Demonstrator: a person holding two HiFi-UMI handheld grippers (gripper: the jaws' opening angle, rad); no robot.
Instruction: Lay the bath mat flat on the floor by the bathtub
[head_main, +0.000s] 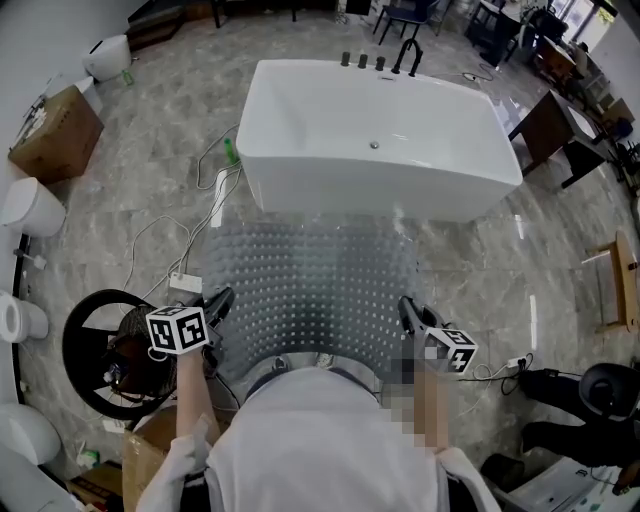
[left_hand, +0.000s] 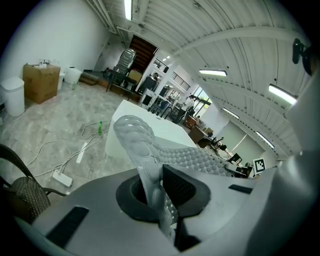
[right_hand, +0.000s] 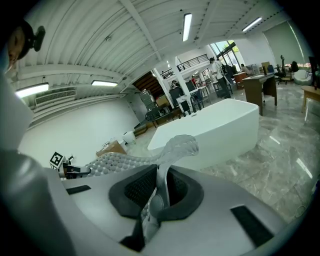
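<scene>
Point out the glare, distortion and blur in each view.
Head view: glare streaks the floor right of the bathtub; the see-through bath mat looks faint. Left gripper view: heavy fisheye curves the ceiling lights, corners black. Right gripper view: same fisheye, glare on the floor.

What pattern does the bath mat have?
The bath mat is translucent grey with rows of round bumps, clearest in the head view.

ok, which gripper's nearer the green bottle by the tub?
Left. The left gripper grips the left edge of the bath mat, with the green bottle ahead of it. The right gripper grips the opposite edge, the mat's full width farther away.
</scene>
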